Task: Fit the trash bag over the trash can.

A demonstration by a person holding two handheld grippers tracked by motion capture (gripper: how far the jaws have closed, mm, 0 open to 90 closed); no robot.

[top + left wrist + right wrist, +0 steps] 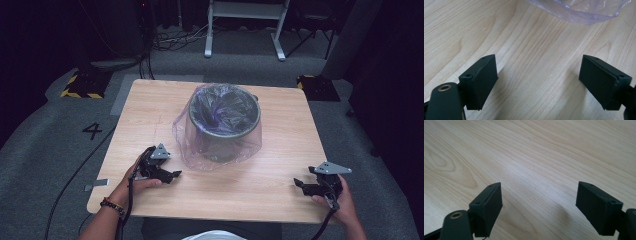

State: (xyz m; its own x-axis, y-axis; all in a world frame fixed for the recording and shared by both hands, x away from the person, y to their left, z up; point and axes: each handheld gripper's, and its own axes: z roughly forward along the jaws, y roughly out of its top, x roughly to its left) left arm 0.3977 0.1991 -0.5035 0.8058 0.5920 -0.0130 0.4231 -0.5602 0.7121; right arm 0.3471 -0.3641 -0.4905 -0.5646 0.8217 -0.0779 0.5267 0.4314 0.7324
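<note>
1. High view: a dark round bin (226, 122) stands upright at the centre of the frame, on the far half of a light wooden table (280, 170). A clear, purple-tinted plastic bag (200, 150) lines it; the bag's mouth is turned out over the rim and hangs loosely down the outside to the tabletop.
2. The left gripper (172, 175) sits at the lower left of the frame, held by the person's left hand (134, 181), which wears a beaded bracelet. Its jaws point right, toward the bag's lower left edge, near it but not touching.
3. In the left gripper view its two black jaws stand wide apart with only bare wood between them; they hold nothing. The bag's crumpled hem (584, 12) lies at the top of that frame, apart from the jaws.
4. The right gripper (302, 184) is at the lower right of the high view, in the person's right hand (340, 202), well apart from the bin, jaws pointing left.
5. In the right gripper view (539, 205) its jaws are likewise spread wide and empty, above plain wood grain.
6. Beyond the table lies grey carpet with a "4" mark (92, 131) at the left, cables, and the legs of a white frame (245, 25) at the top.
</note>
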